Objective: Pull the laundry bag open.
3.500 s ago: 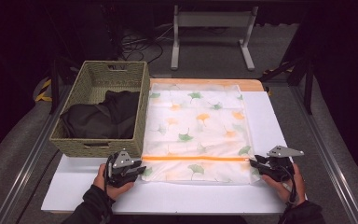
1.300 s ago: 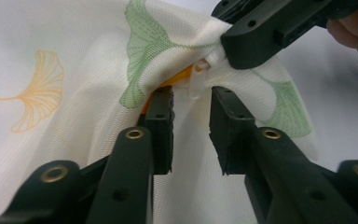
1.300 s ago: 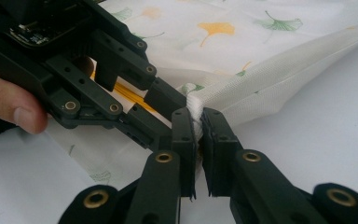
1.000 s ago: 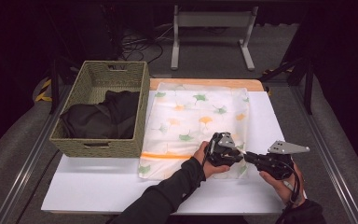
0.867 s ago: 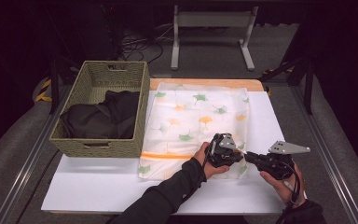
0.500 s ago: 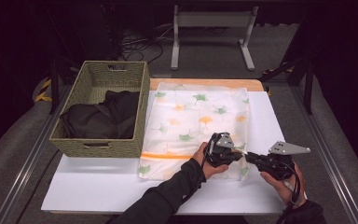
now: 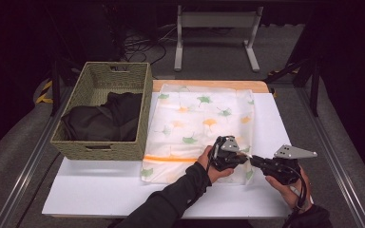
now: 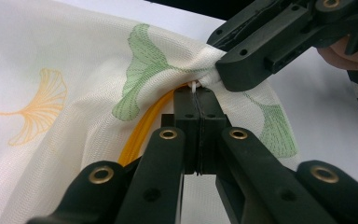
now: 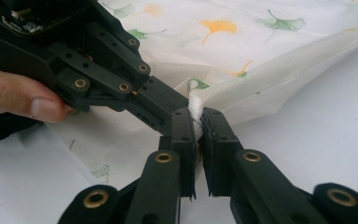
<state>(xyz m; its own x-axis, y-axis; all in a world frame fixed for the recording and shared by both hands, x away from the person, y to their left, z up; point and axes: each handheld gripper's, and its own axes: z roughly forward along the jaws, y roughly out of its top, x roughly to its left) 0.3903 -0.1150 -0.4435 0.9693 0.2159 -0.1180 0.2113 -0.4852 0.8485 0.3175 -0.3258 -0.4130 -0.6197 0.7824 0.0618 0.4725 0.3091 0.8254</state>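
Now across at the near right corner of the cream mesh bag printed with green and orange ginkgo leaves, tip to tip with the right black two-jaw gripper: the left black two-jaw gripper, well off to the left at the near left corner a few seconds back. Dark-sleeved left forearm now slanting over the white board. Jaws just closing within the last second, pressed together on the small white zip tab at the end of the orange zip.
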